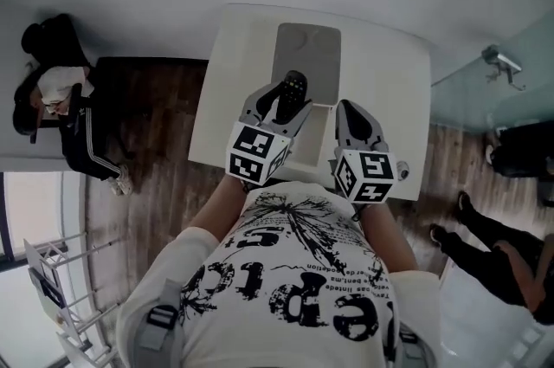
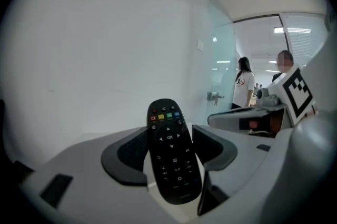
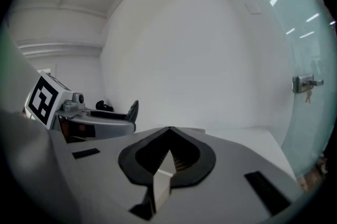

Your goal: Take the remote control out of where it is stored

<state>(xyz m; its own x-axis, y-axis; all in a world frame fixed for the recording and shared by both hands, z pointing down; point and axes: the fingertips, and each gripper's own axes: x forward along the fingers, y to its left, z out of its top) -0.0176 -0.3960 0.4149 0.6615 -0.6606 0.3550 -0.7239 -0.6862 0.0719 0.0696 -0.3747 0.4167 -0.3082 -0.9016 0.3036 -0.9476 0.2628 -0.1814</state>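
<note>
My left gripper [image 1: 290, 102] is shut on the black remote control [image 1: 293, 89], which rises at a slant over the near end of a flat grey storage tray [image 1: 312, 50] on the white table [image 1: 394, 72]. In the left gripper view the remote control [image 2: 171, 149] stands between both dark pads, its coloured buttons facing the camera. The right gripper [image 1: 349, 108] hovers just right of the tray, shut with nothing held; its tips [image 3: 169, 129] meet. The right gripper view shows the remote's edge [image 3: 134, 109] sticking out of the left gripper [image 3: 100, 112].
A white wall lies beyond the table. A glass partition with a door handle [image 3: 305, 83] stands to the right. One person sits at the left [image 1: 61, 98]; another's legs [image 1: 493, 245] show at the right. A white rack [image 1: 61, 288] stands at lower left.
</note>
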